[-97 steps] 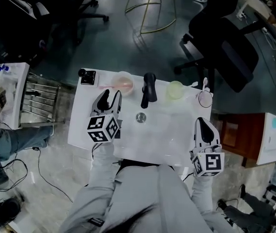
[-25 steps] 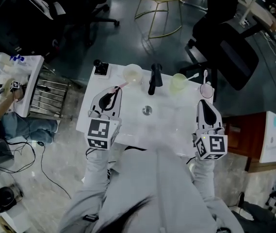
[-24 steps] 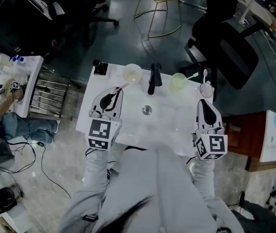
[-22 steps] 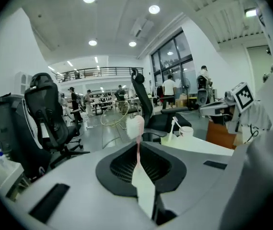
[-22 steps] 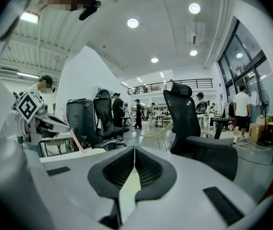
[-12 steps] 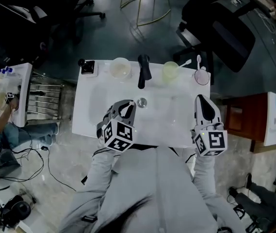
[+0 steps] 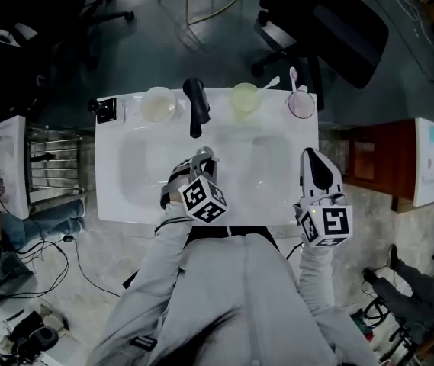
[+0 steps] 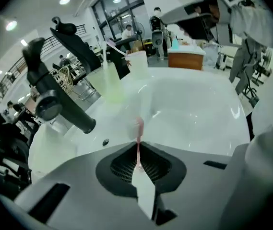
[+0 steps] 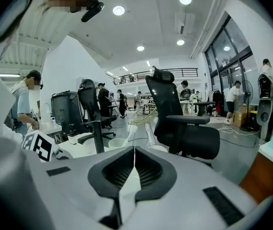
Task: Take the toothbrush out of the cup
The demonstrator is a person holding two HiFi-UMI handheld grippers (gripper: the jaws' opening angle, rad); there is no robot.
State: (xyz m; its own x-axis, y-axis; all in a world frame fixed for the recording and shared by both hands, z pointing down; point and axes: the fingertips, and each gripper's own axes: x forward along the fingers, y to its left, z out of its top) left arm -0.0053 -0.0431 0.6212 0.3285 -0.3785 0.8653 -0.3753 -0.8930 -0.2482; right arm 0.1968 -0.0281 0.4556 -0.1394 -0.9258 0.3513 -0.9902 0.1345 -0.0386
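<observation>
My left gripper (image 7: 200,160) hangs over the middle of the white sink (image 7: 136,197), pointing steeply down, shut on a thin pink toothbrush (image 8: 139,131). The brush sticks out past the jaws toward the basin floor. The pale cup (image 7: 158,104) on the back rim, left of the black faucet (image 7: 194,107), stands without a brush. My right gripper (image 7: 313,157) rests over the sink's right rim, shut with nothing between its jaws (image 9: 134,152).
A green cup (image 7: 245,97) and a pinkish cup (image 7: 301,104), each with a white toothbrush, stand on the back rim right of the faucet. A small black holder (image 7: 105,109) sits at the back left corner. Office chairs (image 7: 331,21) stand behind the sink.
My left gripper has moved with the pink toothbrush from beside the left cup down to the middle of the basin, and it has rolled. The right gripper has shifted only a little.
</observation>
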